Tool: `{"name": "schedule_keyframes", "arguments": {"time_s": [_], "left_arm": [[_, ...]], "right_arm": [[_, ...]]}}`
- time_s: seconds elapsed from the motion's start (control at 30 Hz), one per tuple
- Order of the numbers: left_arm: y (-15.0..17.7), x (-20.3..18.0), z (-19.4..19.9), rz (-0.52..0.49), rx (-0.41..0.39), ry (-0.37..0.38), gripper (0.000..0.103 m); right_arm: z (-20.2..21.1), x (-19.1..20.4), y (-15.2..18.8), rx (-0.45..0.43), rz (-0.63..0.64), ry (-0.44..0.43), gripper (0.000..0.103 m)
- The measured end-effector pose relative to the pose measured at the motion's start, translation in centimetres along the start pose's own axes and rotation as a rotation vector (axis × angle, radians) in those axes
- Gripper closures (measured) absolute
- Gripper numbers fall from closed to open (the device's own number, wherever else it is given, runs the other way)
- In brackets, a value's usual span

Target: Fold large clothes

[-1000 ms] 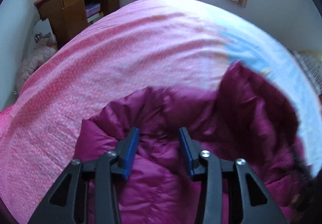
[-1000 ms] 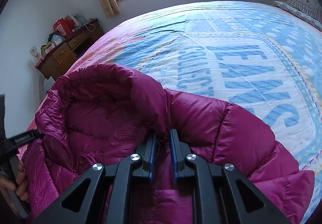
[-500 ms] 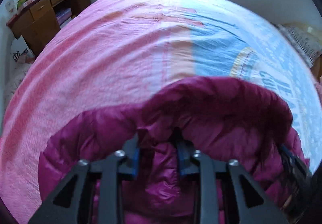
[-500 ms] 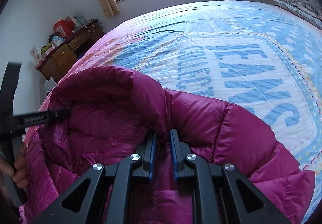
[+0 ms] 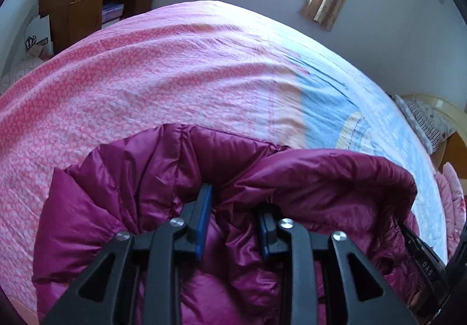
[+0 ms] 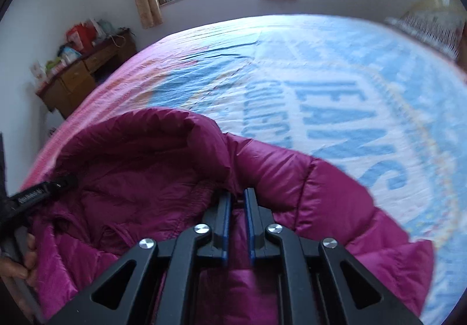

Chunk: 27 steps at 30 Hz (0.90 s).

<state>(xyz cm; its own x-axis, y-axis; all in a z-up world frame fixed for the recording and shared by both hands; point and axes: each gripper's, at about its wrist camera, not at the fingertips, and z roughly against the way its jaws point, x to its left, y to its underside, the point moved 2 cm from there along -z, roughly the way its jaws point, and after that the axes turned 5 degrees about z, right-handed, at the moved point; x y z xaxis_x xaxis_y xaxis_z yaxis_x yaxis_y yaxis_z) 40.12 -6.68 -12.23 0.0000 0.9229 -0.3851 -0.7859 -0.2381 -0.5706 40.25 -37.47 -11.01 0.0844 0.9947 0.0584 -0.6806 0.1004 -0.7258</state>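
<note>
Both tongs clamp the magenta puffer jacket [image 5: 292, 179]; my left gripper [image 5: 233, 220] just reopened slightly, right gripper [image 6: 235, 215] nearly together, so I judge the fold carries evenly.

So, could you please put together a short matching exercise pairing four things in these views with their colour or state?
Things:
1. puffer jacket
2. right hand-held gripper
3. wooden desk
4. pad on left hand-held gripper finger

Colour or state:
A. brown, with drawers, by the wall
B. magenta, bunched up on the bed
C. blue
D. clamped on a fold of fabric

Pairs: 1-B, 2-D, 3-A, 4-C
</note>
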Motion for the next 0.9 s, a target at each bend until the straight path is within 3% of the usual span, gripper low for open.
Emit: {"name": "schedule_keyframes", "arguments": {"time_s": [0.13,0.23,0.27,0.4,0.53,0.6,0.73,0.9], "left_arm": [[-0.2,1.9,0.3,0.097,-0.004,0.115,0.071],[-0.1,2.9,0.4,0.150,0.000,0.161,0.074],[-0.1,2.6,0.4,0.139,0.000,0.149,0.074],[-0.1,2.4,0.5,0.131,-0.005,0.138,0.074],[0.1,2.8,0.5,0.152,-0.015,0.159,0.074],[0.2,2.9,0.6,0.157,-0.019,0.164,0.074],[0.3,3.0,0.7,0.159,-0.020,0.167,0.074],[0.5,3.2,0.9,0.164,-0.017,0.172,0.074]], "right_arm": [[2.4,1.5,0.1,-0.053,0.069,0.062,0.102],[2.5,0.5,1.2,0.003,0.046,0.101,0.102],[1.3,-0.6,2.0,0.073,0.008,0.090,0.103],[1.2,-2.7,1.7,0.083,-0.108,-0.003,0.103],[3.8,-3.8,-2.0,-0.087,-0.297,-0.128,0.102],[3.4,-3.1,-4.4,-0.109,-0.316,-0.175,0.102],[-1.3,0.1,-7.9,0.005,-0.244,-0.217,0.102],[-3.6,3.1,-4.2,0.139,-0.134,-0.205,0.102]]}}
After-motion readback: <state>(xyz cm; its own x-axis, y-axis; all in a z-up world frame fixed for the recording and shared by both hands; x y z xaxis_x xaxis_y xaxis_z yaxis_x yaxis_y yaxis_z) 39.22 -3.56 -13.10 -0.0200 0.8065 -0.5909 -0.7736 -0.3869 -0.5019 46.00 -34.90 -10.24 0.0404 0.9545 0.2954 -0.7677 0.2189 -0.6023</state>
